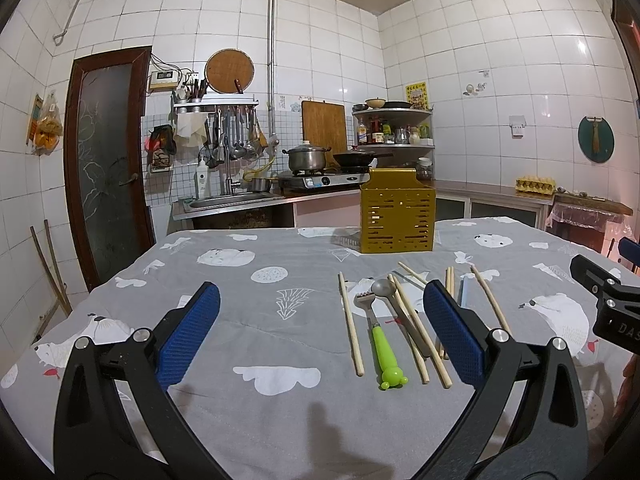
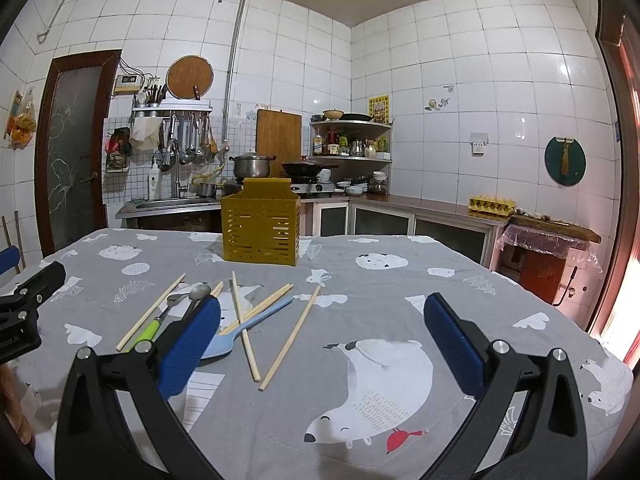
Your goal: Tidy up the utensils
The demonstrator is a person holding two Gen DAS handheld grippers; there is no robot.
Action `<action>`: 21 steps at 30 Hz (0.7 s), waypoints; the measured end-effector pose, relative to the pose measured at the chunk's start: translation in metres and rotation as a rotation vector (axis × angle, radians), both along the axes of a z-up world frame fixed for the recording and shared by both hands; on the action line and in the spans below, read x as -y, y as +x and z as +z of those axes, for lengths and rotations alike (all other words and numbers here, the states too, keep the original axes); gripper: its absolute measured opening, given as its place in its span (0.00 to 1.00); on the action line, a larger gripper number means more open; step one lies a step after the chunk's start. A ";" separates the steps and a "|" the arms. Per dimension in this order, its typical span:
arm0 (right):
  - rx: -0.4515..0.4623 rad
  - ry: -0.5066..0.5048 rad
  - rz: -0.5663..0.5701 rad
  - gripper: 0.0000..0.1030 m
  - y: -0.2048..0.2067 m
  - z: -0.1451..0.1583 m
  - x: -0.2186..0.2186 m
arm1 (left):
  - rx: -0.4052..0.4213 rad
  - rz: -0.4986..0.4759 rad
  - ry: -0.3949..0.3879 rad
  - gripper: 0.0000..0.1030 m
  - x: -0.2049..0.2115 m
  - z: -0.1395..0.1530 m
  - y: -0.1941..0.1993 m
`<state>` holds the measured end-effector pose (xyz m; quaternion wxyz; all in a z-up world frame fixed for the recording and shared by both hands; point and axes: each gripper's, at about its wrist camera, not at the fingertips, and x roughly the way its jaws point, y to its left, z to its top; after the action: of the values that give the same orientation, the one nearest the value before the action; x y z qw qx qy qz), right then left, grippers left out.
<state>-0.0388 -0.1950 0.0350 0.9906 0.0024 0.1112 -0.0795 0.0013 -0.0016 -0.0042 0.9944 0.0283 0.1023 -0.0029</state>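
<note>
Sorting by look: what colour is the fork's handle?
Bright lime green, on the fork lying among the chopsticks; clearest in the left wrist view.

Only the white letters "DAS" — cut off at the frame's right edge — read clearly, printed on the black body of the right gripper (image 1: 616, 316); the far yellow wall poster (image 1: 416, 94) stays illegible.

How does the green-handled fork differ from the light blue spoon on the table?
The green-handled fork has a bright green handle with a metal head; the light blue spoon looks one pale blue colour throughout. The fork's handle ends in a small ear-like shape; the spoon's handle is plain and flat. The fork lies among the left-hand chopsticks, the spoon further right. Both lie flat on the tablecloth, untouched.
</note>
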 end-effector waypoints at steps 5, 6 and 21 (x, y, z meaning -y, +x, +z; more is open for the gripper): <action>0.005 -0.005 -0.005 0.96 -0.001 -0.001 -0.003 | 0.007 0.004 -0.004 0.95 0.000 -0.002 0.000; 0.005 -0.006 -0.005 0.96 0.000 -0.001 -0.003 | 0.008 0.005 -0.005 0.95 -0.003 0.001 -0.002; 0.005 -0.009 -0.005 0.96 -0.001 -0.002 -0.003 | 0.007 0.004 -0.005 0.95 -0.003 0.002 -0.003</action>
<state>-0.0393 -0.1919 0.0326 0.9907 -0.0015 0.1083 -0.0827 -0.0020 0.0011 -0.0022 0.9947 0.0258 0.0991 -0.0010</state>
